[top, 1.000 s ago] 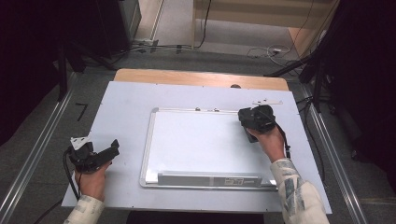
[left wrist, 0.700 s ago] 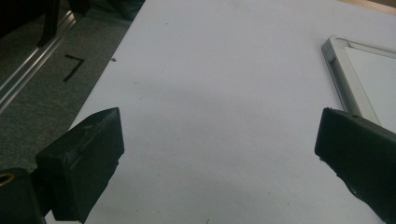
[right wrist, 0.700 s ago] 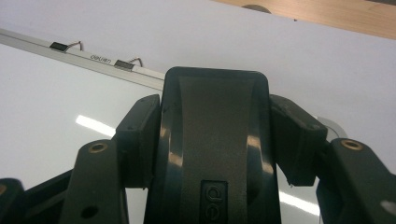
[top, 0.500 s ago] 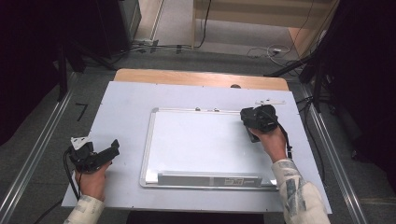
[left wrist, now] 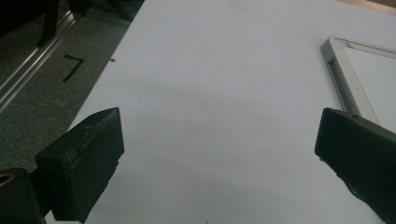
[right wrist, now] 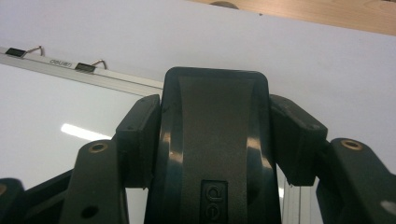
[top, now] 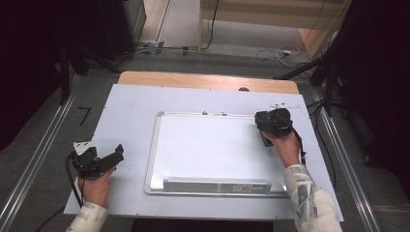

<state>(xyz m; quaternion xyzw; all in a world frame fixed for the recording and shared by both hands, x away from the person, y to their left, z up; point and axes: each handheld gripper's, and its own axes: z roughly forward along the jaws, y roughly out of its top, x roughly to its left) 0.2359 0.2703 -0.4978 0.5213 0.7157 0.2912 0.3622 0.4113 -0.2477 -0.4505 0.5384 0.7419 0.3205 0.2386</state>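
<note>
Currently: eraser held at the far right corner of the board.

Right gripper (top: 271, 126) clamped on a black plastic whiteboard eraser (right wrist: 212, 140), jaws pressed against its two long sides, long axis running straight out along the jaws. Held over the far right part of the white, aluminium-framed whiteboard (top: 212, 150), just inside the frame rail with the two black clips (right wrist: 84, 67). Bare writing area stretching from the eraser toward the person's left and nearer edge, so any wiping stroke judged to run that way. Left gripper (top: 104, 159) wide open, empty, resting on the pale grey surface (left wrist: 210, 93) beside the board's left frame, well apart from the eraser.
</note>
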